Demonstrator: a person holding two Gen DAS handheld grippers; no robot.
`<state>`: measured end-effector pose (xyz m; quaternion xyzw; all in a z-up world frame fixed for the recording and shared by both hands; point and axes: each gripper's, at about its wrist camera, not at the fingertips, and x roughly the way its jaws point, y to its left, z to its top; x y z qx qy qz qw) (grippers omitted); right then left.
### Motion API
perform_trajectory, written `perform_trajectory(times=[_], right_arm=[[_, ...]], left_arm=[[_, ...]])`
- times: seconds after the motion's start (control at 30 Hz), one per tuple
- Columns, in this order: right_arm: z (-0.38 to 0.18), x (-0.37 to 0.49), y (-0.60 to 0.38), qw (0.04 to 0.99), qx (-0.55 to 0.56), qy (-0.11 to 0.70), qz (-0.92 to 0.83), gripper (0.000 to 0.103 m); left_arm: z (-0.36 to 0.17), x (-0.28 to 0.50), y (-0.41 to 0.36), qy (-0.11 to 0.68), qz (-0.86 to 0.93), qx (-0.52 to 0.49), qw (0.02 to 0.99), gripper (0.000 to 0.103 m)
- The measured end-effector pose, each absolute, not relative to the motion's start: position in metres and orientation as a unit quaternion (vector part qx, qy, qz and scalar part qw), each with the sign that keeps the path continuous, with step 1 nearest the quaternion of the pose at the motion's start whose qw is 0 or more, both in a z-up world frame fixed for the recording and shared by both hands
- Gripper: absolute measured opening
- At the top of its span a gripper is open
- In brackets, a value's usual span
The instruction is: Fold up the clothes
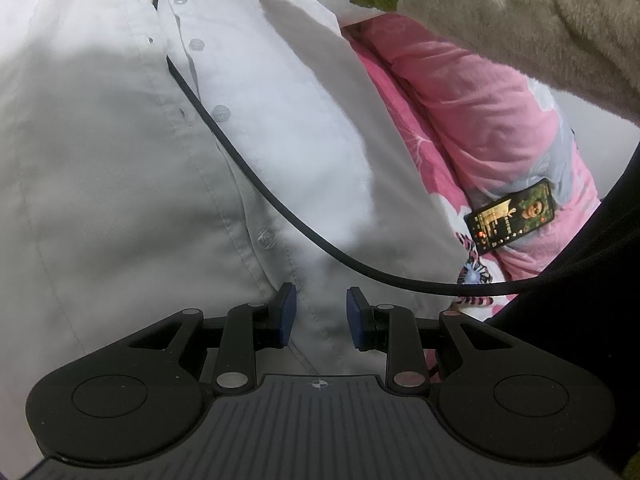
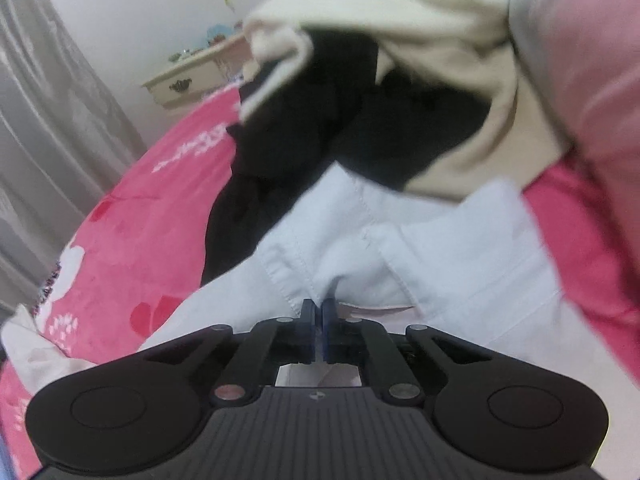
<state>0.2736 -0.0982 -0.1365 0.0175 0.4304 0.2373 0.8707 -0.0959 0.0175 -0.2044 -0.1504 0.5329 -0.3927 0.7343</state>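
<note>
A white button-up shirt lies spread on the pink bed, its button placket running from top centre down toward my left gripper. That gripper hovers open just above the placket, blue pads apart with only fabric beneath them. A black cable curves across the shirt. In the right wrist view the same white shirt bunches upward, and my right gripper is shut on a pinched fold of it near a seam.
A phone with a lit screen rests on the pink floral bedding. A fuzzy beige sleeve crosses the top right. A black garment and a cream one are piled beyond the shirt. A cream nightstand stands by the curtain.
</note>
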Motion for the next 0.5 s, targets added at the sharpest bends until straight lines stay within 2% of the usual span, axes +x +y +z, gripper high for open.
perform_trajectory(times=[0.2, 0.5], right_arm=[[-0.141, 0.264, -0.089, 0.882, -0.075, 0.424, 0.192, 0.003], [-0.123, 0.271, -0.120, 0.895, -0.021, 0.406, 0.181, 0.017]], left_arm=[[-0.204, -0.096, 0.017, 0.533, -0.394, -0.148, 0.734, 0.027], [-0.205, -0.097, 0.018, 0.531, -0.393, -0.151, 0.735, 0.027]])
